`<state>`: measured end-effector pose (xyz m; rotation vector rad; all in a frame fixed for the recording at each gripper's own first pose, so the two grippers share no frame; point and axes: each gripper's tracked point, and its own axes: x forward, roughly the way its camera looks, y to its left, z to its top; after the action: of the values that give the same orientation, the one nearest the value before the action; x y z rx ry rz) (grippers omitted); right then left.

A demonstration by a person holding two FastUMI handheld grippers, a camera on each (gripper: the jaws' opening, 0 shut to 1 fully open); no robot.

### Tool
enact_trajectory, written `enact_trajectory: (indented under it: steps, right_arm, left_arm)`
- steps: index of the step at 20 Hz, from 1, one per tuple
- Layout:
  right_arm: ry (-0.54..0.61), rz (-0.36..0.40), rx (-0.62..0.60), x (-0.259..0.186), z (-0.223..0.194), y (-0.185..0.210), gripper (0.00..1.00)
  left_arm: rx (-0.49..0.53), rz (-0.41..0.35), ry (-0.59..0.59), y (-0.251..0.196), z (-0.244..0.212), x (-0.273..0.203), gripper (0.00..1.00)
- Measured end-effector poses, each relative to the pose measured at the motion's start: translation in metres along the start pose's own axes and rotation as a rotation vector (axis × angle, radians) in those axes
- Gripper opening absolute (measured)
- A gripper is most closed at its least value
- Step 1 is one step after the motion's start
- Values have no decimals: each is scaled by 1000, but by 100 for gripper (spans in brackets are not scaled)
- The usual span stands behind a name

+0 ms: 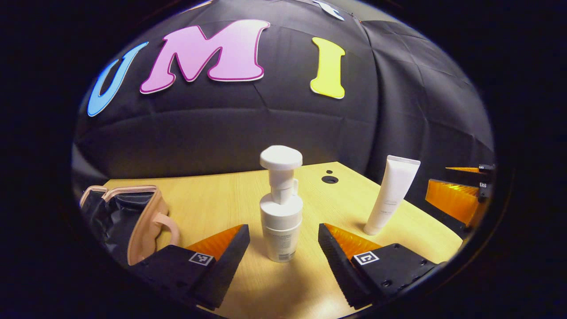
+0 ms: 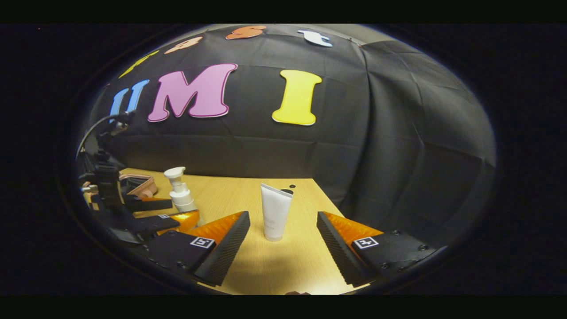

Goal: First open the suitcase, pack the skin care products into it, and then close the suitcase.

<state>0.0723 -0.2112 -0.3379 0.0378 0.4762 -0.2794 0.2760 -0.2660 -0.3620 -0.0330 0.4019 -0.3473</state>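
Observation:
A white pump bottle (image 1: 281,208) stands upright on the wooden table (image 1: 212,199). My left gripper (image 1: 282,227) is open, one finger on each side of the bottle's lower body and neither touching it. To its right stands a white tube (image 1: 392,195) on its cap. In the right gripper view that tube (image 2: 275,212) stands just ahead of my right gripper (image 2: 282,215), which is open and holds nothing. The suitcase (image 1: 133,217), with a beige rim and dark lining, lies open at the table's left. In the right gripper view, the left gripper (image 2: 177,212) reaches around the pump bottle (image 2: 179,190).
The black cloth wall runs close behind the table. A round hole (image 1: 329,179) sits in the table near its far right corner. The table's right edge passes just beyond the tube. My right gripper (image 1: 456,181) shows at the far right of the left gripper view.

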Motion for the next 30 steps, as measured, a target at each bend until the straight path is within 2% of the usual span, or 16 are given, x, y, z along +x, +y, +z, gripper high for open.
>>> enact_trajectory:
  steps: [5,7,8,9,10,18,21,22,23,24,29,30]
  right_arm:
    - [41,-13,-20,24,-28,2,98]
    - [44,-12,-1,34,-31,8,97]
    - [47,-6,8,41,-34,12,98]
    - [41,-8,15,50,-35,14,98]
    - [38,-5,28,59,-37,16,98]
    - [58,-8,53,123,-52,22,97]
    - [48,-15,13,140,-51,20,96]
    - [63,-19,-8,144,-56,19,87]
    - [85,-14,-22,146,-61,20,65]
    - [95,5,-18,150,-66,22,62]
    - [82,40,-40,145,-63,30,29]
    - [85,49,-38,143,-63,31,29]
  left_arm:
    - [22,4,-14,-4,2,46,99]
    - [27,13,-10,-2,0,55,94]
    - [27,20,-8,2,-1,59,90]
    - [14,10,-11,2,-3,62,67]
    - [3,6,-13,2,-2,57,66]
    - [-5,48,30,37,-18,20,64]
    - [-19,66,42,47,-23,9,64]
    - [-22,69,42,48,-24,6,64]
    - [-26,73,43,50,-25,4,67]
    - [-27,75,42,51,-25,2,64]
    - [-42,89,38,52,-26,0,64]
    - [-45,88,36,52,-26,-1,64]
